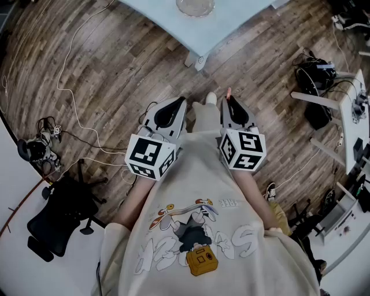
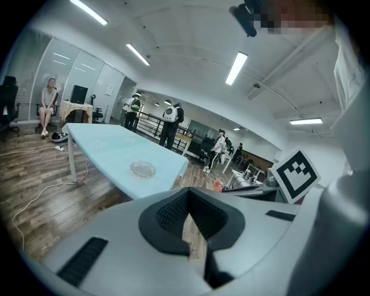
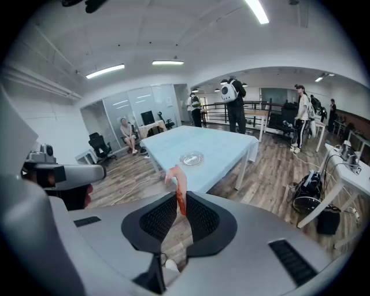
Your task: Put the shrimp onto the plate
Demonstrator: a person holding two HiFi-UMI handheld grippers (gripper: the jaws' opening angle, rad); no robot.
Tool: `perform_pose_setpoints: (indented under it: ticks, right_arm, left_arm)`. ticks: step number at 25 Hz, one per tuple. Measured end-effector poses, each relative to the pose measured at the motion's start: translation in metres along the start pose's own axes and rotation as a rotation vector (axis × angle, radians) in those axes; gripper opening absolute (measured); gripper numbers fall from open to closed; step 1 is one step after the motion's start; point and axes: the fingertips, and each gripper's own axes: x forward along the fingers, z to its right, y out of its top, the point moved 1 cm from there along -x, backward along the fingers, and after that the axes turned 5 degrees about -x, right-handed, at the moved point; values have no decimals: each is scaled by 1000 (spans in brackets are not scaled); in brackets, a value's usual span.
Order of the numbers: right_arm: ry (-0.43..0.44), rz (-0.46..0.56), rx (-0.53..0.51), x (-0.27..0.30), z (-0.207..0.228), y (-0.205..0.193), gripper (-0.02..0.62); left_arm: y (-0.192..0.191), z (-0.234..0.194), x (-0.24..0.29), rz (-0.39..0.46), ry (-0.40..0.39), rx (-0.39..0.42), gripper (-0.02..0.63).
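A pink-orange shrimp sticks up from between the pads of my right gripper, which is shut on it; in the head view its tip pokes out past that gripper. My left gripper is shut with nothing between its pads and hangs beside the right one, close to my body. The clear glass plate lies on the pale blue table, well ahead of both grippers. The plate sits at the top edge of the head view and shows again as a small dish in the left gripper view.
Wooden floor lies between me and the table. A black office chair and loose cables are at my left. White desks with bags stand at my right. Several people stand beyond the table.
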Motion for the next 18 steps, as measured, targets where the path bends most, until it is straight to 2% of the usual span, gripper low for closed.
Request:
perform_pose_setpoints:
  ticks: [3,5,7,10,12,14,18]
  right_arm:
    - [84,43,-45,-21,17,5,69]
    - [169,89,-115,-40,33,11,69]
    - [241,128,-178,-58,60,15,69]
    - [316,139,-182,-87,113,12,70]
    - [354,135,-215,-110,147,1,70]
    - [374,134,-214,-128,178,-10,69]
    - [404,149,-188,-155,225,-21,70]
  left_arm:
    - [-13,42,16,-23,3,17,8]
    - [-22,76,32,-16,26,16,8]
    - [-30,108,55,-3,77,16,8]
    - [-35,153,91,30,157,-3,8]
    - [-41,192,109,66,186,-33,8]
    - [-52,228,124,64,194,-40,8]
    - [-67,277,142,34,199,7,8]
